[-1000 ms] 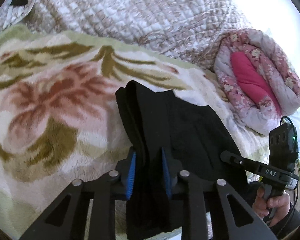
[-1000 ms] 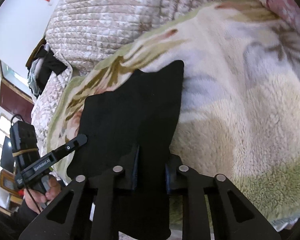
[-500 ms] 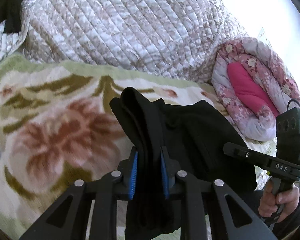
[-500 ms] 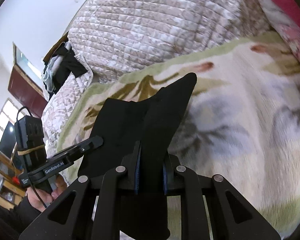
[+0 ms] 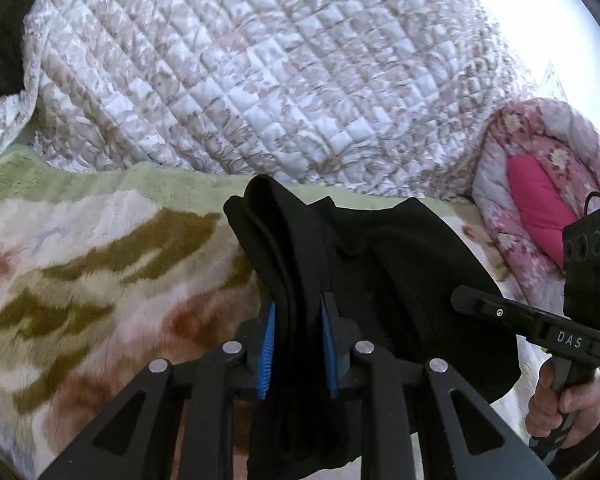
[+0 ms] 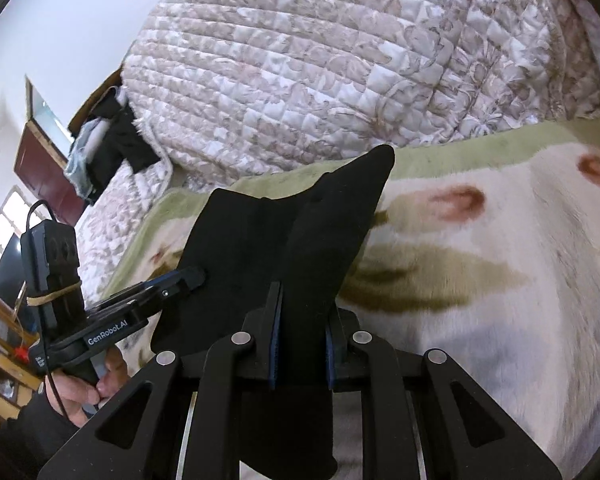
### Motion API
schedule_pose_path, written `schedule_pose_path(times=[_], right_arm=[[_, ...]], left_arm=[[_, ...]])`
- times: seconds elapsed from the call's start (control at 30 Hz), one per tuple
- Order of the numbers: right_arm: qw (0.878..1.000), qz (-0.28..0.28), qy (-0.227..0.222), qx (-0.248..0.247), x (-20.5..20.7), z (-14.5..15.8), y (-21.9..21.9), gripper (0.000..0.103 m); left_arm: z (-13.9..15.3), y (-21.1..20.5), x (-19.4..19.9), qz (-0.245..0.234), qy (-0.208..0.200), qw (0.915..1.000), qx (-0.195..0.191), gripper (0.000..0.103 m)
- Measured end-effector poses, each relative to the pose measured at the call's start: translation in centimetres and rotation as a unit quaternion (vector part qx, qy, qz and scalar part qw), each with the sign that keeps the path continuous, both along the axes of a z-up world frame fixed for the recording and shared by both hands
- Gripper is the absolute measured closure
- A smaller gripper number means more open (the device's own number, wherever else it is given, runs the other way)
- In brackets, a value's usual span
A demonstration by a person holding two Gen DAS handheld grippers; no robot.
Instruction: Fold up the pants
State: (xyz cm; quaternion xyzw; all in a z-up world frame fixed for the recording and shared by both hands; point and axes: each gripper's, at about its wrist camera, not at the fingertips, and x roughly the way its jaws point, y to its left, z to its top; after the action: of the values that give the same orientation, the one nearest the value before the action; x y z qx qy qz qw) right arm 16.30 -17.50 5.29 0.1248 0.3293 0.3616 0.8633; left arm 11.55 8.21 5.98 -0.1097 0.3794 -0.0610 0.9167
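The black pants (image 5: 396,276) hang folded between both grippers, lifted above the floral fleece blanket (image 5: 80,264). My left gripper (image 5: 298,344) is shut on one bunched, layered edge of the pants. My right gripper (image 6: 302,350) is shut on the other edge of the pants (image 6: 260,248), whose corner sticks up past the fingers. In the left wrist view the right gripper's body shows at the right edge (image 5: 540,328); in the right wrist view the left gripper's body shows at the left (image 6: 112,320), shut on the pants.
A quilted beige bedspread (image 5: 260,64) is piled behind the blanket. A rolled pink floral quilt (image 5: 548,184) lies at the right. Dark clothes (image 6: 108,140) hang over the bed's far left end, with a dark door and window beyond.
Both grippers have risen and tilted up with the pants held between them; the pants have lifted off the blanket and more of the quilted bedspread fills the views.
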Motion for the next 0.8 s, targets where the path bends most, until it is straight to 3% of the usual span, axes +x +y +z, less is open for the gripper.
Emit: schedule_pose_path(times=[0.17,0.23,0.3,0.43,0.6,0.67,0.7,0.8], right_arm=[[0.998,-0.019,0.043,-0.029,2.8,-3.3,0.0,0.078],[0.998,-0.032,0.04,-0.029,2.7,-3.9,-1.0,0.067],[0.998,-0.051,0.032,-0.032,2.3,-3.6,-1.9,0.063],[0.995,-0.073,-0.009,-0.061,0.0,-2.0,-2.4,0.063],[0.99,-0.057,-0.07,-0.111,-4.3,-1.1,0.1,0.063],[0.987,-0.048,-0.081,-0.13,-5.7,-1.3,1.0,0.067],[0.986,-0.04,-0.085,-0.14,-6.2,-1.6,1.7,0.076],[0.984,-0.026,-0.075,-0.162,-6.6,-3.0,2.9,0.078]], left_arm=[[-3.7,1.4,1.3,0.012,0.026,0.9996,0.003,0.073],[-4.2,2.4,0.8,0.013,0.024,0.9995,-0.017,0.07],[-4.2,2.8,0.4,0.018,0.021,0.9994,-0.019,0.069],[-3.0,2.5,-0.9,0.036,0.008,0.9993,0.003,0.072],[-0.4,1.1,-4.0,0.038,-0.034,0.9986,0.013,0.072],[0.0,-0.2,-5.3,0.023,-0.04,0.9988,0.016,0.072],[-0.2,-0.9,-5.8,0.015,-0.04,0.9989,0.02,0.072],[-1.8,-2.4,-5.9,0.003,-0.022,0.9987,0.045,0.072]])
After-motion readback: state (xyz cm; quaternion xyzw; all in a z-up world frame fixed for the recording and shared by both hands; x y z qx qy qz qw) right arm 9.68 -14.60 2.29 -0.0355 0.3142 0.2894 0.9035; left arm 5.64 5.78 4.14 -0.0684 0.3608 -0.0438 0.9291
